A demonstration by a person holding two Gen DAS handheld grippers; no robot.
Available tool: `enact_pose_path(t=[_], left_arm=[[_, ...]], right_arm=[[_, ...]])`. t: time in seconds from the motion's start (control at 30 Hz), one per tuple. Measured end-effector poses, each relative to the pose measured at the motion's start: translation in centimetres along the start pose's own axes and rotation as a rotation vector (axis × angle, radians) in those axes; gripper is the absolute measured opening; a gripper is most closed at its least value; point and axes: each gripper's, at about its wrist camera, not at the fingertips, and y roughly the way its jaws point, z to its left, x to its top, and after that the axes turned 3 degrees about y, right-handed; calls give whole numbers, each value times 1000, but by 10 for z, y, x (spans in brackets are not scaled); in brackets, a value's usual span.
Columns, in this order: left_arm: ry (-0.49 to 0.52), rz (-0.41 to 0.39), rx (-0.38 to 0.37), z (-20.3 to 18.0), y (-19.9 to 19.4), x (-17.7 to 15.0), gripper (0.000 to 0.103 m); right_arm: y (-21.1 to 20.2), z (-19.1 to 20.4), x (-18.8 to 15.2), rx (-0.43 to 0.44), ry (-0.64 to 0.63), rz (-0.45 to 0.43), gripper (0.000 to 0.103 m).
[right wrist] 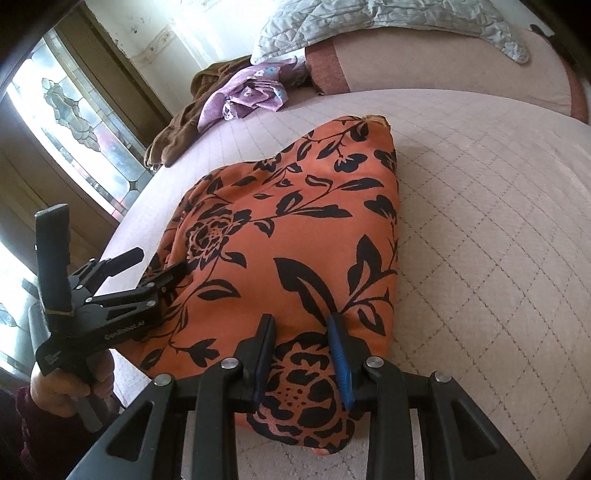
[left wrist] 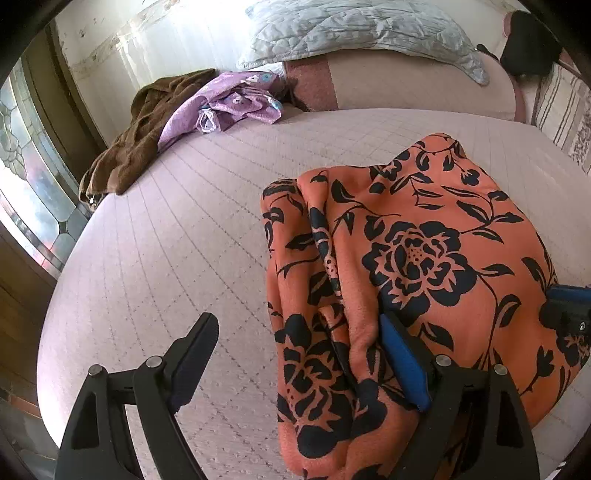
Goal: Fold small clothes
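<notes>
Black gripper fingers fill the foreground of both views. Largest is the bed (left wrist: 192, 229), its quilted pink cover bare at left. On it lies the orange cloth (left wrist: 424, 236) with black flowers, folded over and bunched along its left edge. Behind, at the bed's far side, a brown garment (left wrist: 140, 140) touches a purple cloth (left wrist: 229, 99), below a grey quilted pillow (left wrist: 351, 29). Left gripper (left wrist: 299, 343): jaws wide apart, one finger on the cloth, the other over bare cover, nothing gripped. Right gripper (right wrist: 303, 339): jaws narrowly parted, resting on the cloth's near end; grip unclear.
</notes>
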Motion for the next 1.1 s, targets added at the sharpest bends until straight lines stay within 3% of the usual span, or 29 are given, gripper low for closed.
enact_pose_path(t=[0.6, 0.67, 0.73, 0.83, 0.93, 1.1], left_arm=[[30, -15, 14, 1, -13, -3, 89], [30, -27, 15, 3, -18, -2, 89], [32, -41, 27, 4, -22, -1, 89], [26, -65, 42, 9, -28, 1, 89], [-11, -97, 37, 19, -33, 6, 89], [-91, -46, -5, 39, -21, 8, 89]], right_arm=[[-5, -2, 6, 36, 24, 25, 36], [-10, -6, 10, 82, 54, 19, 42], [-18, -9, 13, 114, 78, -14, 66], [-31, -12, 18, 104, 77, -81, 66], [-34, -24, 24, 102, 132, -93, 66], [-27, -52, 31, 147, 283, -74, 66]])
